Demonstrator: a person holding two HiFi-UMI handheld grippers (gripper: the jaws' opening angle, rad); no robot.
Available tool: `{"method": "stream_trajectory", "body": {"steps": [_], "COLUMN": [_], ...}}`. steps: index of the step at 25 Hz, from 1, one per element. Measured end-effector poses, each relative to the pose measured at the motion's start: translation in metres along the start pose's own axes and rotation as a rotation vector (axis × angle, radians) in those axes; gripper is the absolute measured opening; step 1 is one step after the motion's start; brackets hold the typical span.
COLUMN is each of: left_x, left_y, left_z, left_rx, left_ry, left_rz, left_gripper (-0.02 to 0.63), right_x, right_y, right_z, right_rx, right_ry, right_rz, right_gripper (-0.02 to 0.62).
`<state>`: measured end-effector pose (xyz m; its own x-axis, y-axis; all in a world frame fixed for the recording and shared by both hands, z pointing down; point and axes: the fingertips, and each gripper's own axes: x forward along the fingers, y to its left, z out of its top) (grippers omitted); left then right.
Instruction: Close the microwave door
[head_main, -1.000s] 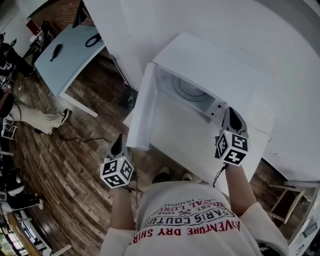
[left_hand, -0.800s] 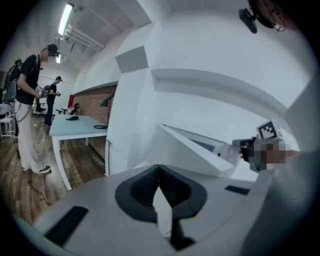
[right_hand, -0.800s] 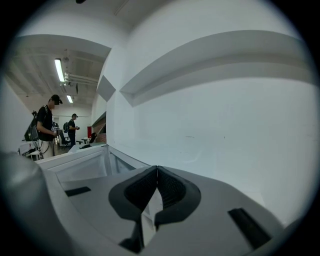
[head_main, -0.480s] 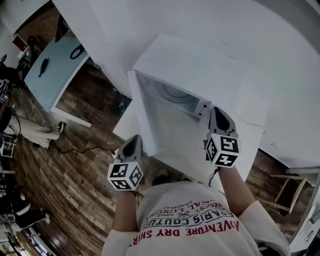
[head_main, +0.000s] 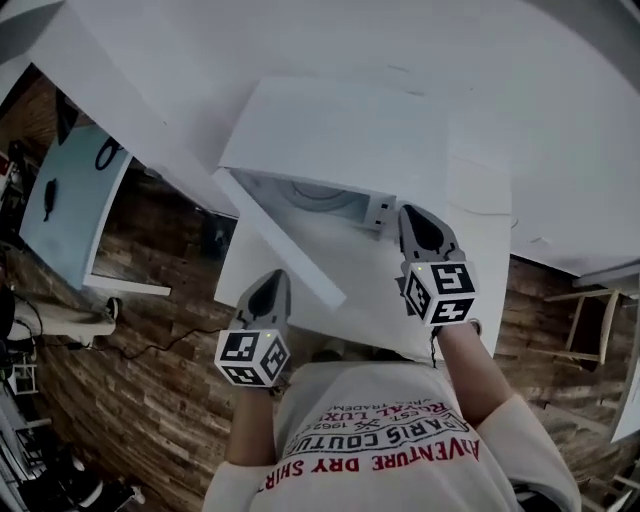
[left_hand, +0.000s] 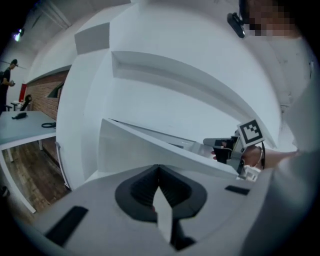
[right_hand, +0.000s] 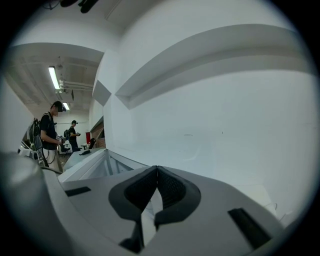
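The white microwave stands on a white table against a white wall. Its door hangs partly open, hinged at the left and angled out toward me. My left gripper is shut and empty, its tip close to the door's outer face; whether it touches is unclear. In the left gripper view the door fills the space just ahead of the left gripper. My right gripper is shut and empty, beside the microwave's front right corner. The right gripper view has the microwave at its left.
A light blue table with dark objects stands at the left over a wooden floor. A wooden stool is at the right. Two people stand far off in the right gripper view.
The door has swung from wide open to partly open. My left gripper moved forward and right along with it. The right gripper stayed near the microwave's front right corner.
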<state>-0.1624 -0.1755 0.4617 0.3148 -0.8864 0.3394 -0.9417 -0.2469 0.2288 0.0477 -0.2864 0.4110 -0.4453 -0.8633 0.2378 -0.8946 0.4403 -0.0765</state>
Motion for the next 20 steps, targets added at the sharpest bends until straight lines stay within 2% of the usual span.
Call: {"method": "stream_trajectory", "body": {"steps": [6, 13, 20], "left_x": [0.026, 0.041, 0.058], "left_y": [-0.015, -0.018, -0.025], "left_z": [0.004, 0.004, 0.009], "left_rx": [0.069, 0.153, 0.178], "left_ry": [0.043, 0.066, 0.07], "left_rz": [-0.206, -0.305, -0.365], "left_gripper": [0.006, 0.006, 0.006], "right_x": [-0.004, -0.001, -0.003], "right_y": [-0.007, -0.006, -0.007], "right_z": [-0.002, -0.004, -0.004], "right_rx": [0.009, 0.024, 0.002], "right_ry": [0.022, 0.027, 0.037], "right_rz": [-0.065, -0.183, -0.254], "right_gripper": [0.012, 0.012, 0.012]}}
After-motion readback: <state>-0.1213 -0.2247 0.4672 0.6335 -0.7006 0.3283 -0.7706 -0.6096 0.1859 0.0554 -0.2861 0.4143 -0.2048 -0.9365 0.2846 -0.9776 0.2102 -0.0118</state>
